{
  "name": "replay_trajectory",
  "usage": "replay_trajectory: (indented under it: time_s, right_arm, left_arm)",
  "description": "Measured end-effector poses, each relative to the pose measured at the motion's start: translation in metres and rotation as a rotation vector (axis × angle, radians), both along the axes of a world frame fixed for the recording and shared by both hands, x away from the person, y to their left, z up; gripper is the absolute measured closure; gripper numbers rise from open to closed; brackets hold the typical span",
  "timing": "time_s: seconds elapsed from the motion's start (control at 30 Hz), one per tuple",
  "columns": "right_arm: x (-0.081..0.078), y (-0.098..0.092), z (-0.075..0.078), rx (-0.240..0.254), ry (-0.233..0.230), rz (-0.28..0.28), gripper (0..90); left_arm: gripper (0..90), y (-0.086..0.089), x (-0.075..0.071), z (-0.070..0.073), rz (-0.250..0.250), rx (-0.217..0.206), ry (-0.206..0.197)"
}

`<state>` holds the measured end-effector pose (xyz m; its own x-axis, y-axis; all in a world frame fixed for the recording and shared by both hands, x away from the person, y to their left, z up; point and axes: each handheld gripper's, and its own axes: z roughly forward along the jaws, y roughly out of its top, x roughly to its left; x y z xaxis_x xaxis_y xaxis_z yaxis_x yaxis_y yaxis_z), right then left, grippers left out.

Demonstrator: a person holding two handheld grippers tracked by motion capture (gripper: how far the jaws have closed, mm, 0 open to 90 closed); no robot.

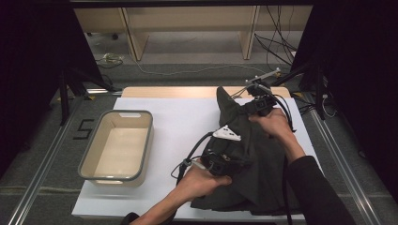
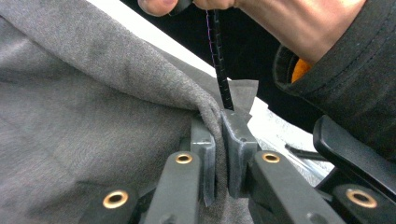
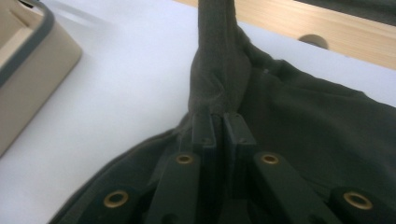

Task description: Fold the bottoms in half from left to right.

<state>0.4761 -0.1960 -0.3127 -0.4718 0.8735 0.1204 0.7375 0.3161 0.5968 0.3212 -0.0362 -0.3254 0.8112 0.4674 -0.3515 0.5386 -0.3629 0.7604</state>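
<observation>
Dark grey cloth garment [image 1: 253, 159]: I log it on the right half of the white tabletop [image 1: 178, 122], bunched and partly lifted, its near edge close to the front of the tabletop and one corner drawn up into a peak at the far side.

Left gripper [image 1: 220, 165]: I see it at the garment's near left edge, held in my left hand [image 1: 199, 180]. In the left gripper view its fingers [image 2: 205, 149] are clenched on a fold of the grey fabric, which runs down between them.

Right gripper [image 1: 259, 104]: held in my right hand [image 1: 274, 124] at the far side of the garment. In the right gripper view its fingers [image 3: 205, 133] are pressed together on a thick roll of fabric that stands up from them towards the wooden strip [image 3: 317, 32] at the back.

Beige bin [image 1: 117, 145] with a grey rim: it sits on the left of the tabletop, well apart from the garment.

Black cables trail from both grippers across the fabric.
</observation>
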Motion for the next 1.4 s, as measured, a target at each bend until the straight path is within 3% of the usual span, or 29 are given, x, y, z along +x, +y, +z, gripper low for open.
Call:
replay_trajectory:
  time_s: [0.1, 0.4, 0.6, 0.73, 0.83, 1.03, 1.23, 1.4]
  right_arm:
    - [-0.001, -0.016, 0.0, 0.002, 0.002, -0.022, 85.6]
    - [-0.001, -0.059, -0.005, 0.006, 0.006, -0.086, 85.7]
    - [-0.003, -0.078, -0.011, 0.0, 0.01, -0.111, 85.6]
    - [-0.003, -0.087, -0.018, 0.0, 0.023, -0.126, 85.6]
    - [-0.003, -0.091, -0.023, -0.004, 0.023, -0.135, 85.5]
    - [-0.003, -0.098, -0.03, -0.007, 0.035, -0.14, 85.4]
    - [-0.003, -0.102, -0.037, -0.014, 0.046, -0.153, 85.3]
    - [-0.001, -0.109, -0.046, -0.043, 0.065, -0.157, 84.8]
  left_arm:
    - [83.4, -0.013, 0.002, 0.001, -0.013, -0.003, 0.0]
    - [81.1, -0.038, 0.012, -0.003, -0.038, -0.013, 0.056]
    - [78.5, -0.053, 0.015, -0.015, -0.06, -0.013, 0.097]
    - [78.0, -0.062, 0.016, -0.025, -0.066, 0.003, 0.112]
    - [76.7, -0.068, 0.018, -0.033, -0.074, -0.001, 0.145]
    - [73.1, -0.079, 0.015, -0.042, -0.087, 0.008, 0.159]
    - [65.9, -0.089, 0.01, -0.053, -0.134, 0.004, 0.195]
    - [59.2, -0.083, 0.001, -0.049, -0.166, -0.002, 0.176]
